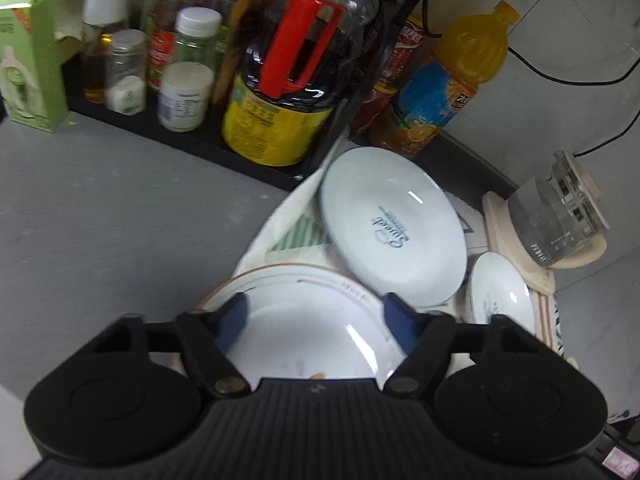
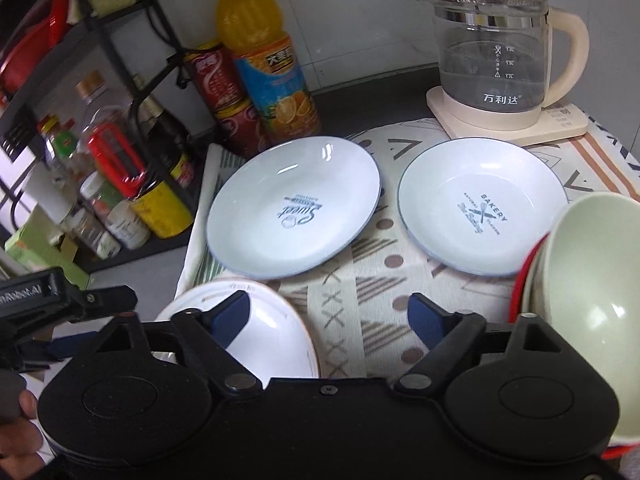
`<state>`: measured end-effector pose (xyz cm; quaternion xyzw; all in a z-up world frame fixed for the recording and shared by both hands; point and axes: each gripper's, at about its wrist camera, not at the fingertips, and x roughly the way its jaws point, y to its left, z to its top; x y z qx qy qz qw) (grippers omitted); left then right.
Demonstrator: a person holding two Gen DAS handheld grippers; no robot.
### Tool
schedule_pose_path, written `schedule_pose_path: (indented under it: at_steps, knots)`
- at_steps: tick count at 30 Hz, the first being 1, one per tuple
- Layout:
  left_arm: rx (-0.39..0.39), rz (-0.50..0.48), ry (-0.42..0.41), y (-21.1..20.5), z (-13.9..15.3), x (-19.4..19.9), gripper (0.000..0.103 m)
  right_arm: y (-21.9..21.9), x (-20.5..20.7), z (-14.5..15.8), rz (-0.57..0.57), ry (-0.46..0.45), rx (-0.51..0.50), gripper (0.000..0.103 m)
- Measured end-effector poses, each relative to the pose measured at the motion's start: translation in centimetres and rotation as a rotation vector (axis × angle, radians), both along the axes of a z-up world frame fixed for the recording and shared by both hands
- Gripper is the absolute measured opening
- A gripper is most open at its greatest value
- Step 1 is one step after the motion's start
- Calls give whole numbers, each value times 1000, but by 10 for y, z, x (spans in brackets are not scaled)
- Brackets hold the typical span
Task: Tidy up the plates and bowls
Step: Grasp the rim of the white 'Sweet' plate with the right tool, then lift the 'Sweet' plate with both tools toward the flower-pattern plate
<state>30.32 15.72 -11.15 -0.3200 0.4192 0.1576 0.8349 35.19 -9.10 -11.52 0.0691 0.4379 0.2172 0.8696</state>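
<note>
I'm hovering both the left gripper (image 1: 316, 322) and right gripper (image 2: 330, 320) with jaws parted, empty, beside the white bowl (image 1: 308, 340); closing carelessly risks tipping it.

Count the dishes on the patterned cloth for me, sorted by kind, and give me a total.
Plates: 2, the Sweet plate and the Bakery plate.
Bowls: 2, the white bowl and the green bowl.
Total: 4 dishes in view on the cloth.
</note>
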Motion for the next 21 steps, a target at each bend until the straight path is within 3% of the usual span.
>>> schedule_pose_path:
  at_steps: [8,16,18,21]
  knots:
    - [-59,11,7,9,-24,46,42,4,42,-22,-64,76,73,54]
    - [-87,37,38,16,-48,77,28,18,71,-46,-94,148,99,43]
    - [-91,37,45,16,-54,83,26,21,76,-52,-92,161,106,36]
    - [-94,37,69,16,-64,92,24,24,84,-61,-98,186,114,34]
